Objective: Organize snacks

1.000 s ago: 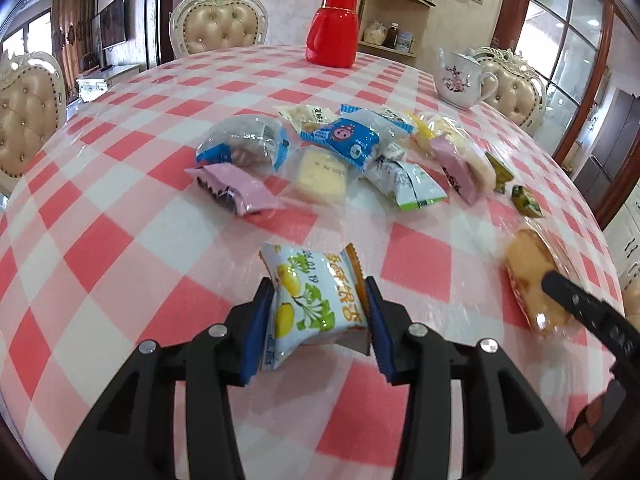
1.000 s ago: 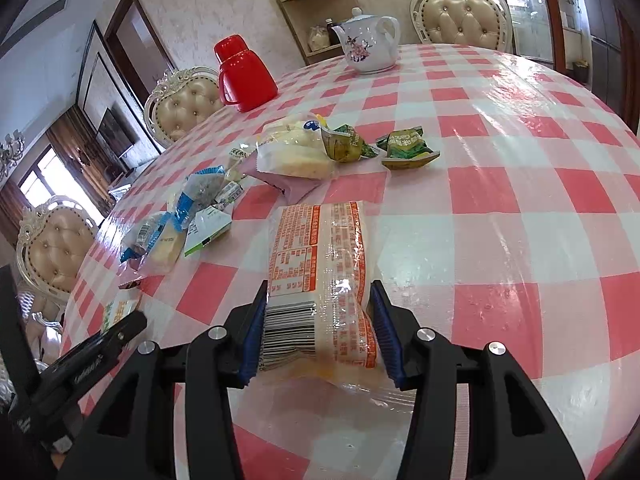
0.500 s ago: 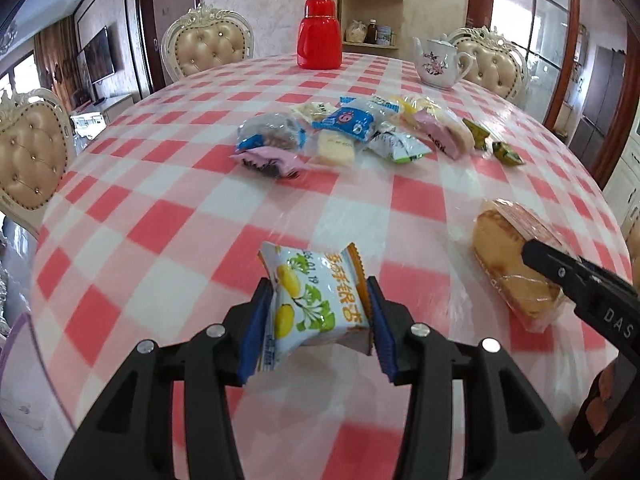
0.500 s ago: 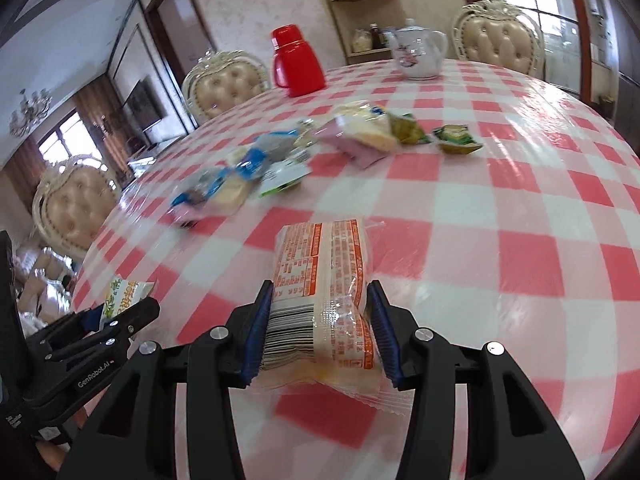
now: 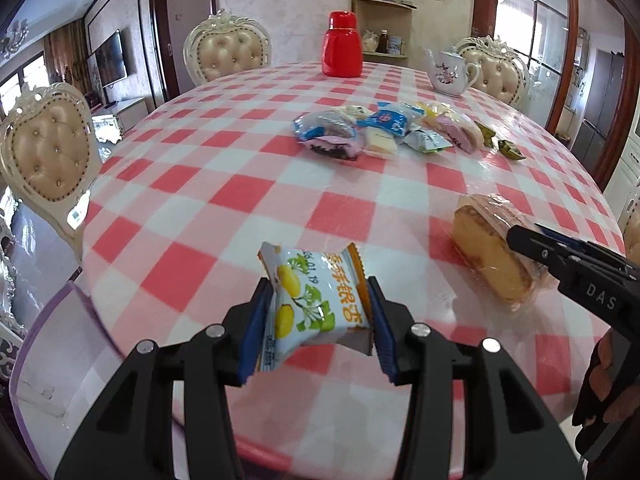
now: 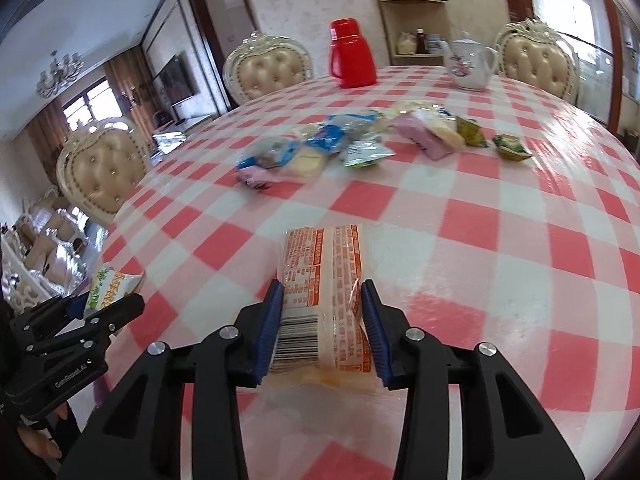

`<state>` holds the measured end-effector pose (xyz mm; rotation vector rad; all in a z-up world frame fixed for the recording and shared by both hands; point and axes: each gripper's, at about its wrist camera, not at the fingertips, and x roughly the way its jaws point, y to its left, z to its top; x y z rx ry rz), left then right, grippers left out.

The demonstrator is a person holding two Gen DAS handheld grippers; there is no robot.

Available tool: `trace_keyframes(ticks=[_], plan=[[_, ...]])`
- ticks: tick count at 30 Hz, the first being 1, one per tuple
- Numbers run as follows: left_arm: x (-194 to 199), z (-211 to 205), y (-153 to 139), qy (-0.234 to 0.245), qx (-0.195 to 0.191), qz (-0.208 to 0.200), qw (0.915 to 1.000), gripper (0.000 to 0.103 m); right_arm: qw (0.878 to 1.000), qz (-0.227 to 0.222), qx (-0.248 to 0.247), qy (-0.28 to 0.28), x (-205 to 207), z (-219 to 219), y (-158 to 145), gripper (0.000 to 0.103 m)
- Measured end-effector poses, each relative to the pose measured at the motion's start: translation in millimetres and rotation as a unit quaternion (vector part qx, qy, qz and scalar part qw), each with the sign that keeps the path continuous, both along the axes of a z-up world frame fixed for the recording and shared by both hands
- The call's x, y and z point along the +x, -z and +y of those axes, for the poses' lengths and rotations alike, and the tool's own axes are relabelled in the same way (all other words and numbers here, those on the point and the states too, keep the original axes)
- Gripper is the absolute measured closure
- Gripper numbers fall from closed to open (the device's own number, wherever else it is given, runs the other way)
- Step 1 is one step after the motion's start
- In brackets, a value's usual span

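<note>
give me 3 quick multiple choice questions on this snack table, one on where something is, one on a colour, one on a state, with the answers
1. Where does the white teapot stand?
A. at the far side of the table, right of the flask
B. at the near edge, beside the left gripper
C. on a chair

2. What colour is the flask at the far side of the table?
A. blue
B. red
C. green

3. What is the state of the left gripper?
A. open and empty
B. closed on a white packet with yellow fruit printed on it
C. closed on the teapot

Answers:
1 A: the teapot sits on the checked tablecloth near the far edge, to the right of the flask.
2 B: body and cap are both bright red.
3 B: the blue pads press both sides of the fruit-print packet, which is lifted clear of the cloth.
</note>
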<state>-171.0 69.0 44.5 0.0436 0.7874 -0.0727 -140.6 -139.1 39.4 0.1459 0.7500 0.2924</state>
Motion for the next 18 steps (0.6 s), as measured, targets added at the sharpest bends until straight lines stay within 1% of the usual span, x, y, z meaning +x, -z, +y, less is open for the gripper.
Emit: trace_keyframes(ticks=[1, 3, 6, 9, 11, 13, 14, 15, 16, 18], plan=[[-2.8, 4.7, 0.1, -0.003, 0.001, -0.001, 1.0, 0.056, 1.0, -0.004, -0.003, -0.01, -2.9, 7.8, -1.7, 0.069], [-7.5, 14.2, 1.2, -0.007, 0.002, 0.0, 1.0, 0.056, 1.0, -0.012, -0.005, -0.024, -8.7, 19.3, -5.8, 0.075], [-14.2, 30.0, 3.3, -0.018, 0.003, 0.001, 0.9998, 0.056, 0.999, -0.022, -0.01, -0.038, -13.0, 32.4, -10.1, 0.082], [-18.7, 46.5, 5.6, -0.03, 0.002, 0.004, 0.9995, 0.056, 0.999, -0.018, -0.03, -0.034, -8.2, 39.4, -5.8, 0.083], [-19.4, 55.9, 6.1, -0.037, -0.003, 0.005, 0.9993, 0.056, 0.998, -0.02, -0.033, -0.039, -5.7, 40.0, -3.4, 0.082], [-19.3, 60.0, 5.5, -0.039, -0.008, 0.005, 0.9992, 0.056, 0.997, -0.027, -0.064, -0.043, -4.5, 46.0, -4.8, 0.074], [-19.8, 60.8, 4.5, -0.039, -0.01, 0.003, 0.9992, 0.056, 0.995, -0.028, -0.086, -0.034, -2.2, 48.3, -5.5, 0.056], [-20.0, 59.9, 4.2, -0.037, -0.011, 0.003, 0.9992, 0.056, 0.994, -0.025, -0.098, -0.032, 0.4, 49.9, -5.6, 0.029], [-20.5, 59.0, 3.6, -0.035, -0.013, 0.003, 0.9993, 0.056, 0.993, -0.021, -0.11, -0.032, 4.2, 52.0, -5.2, 0.022], [-22.1, 57.2, 2.4, -0.031, -0.013, 0.002, 0.9994, 0.056, 0.99, -0.019, -0.136, -0.036, 13.5, 59.2, -3.8, 0.018]])
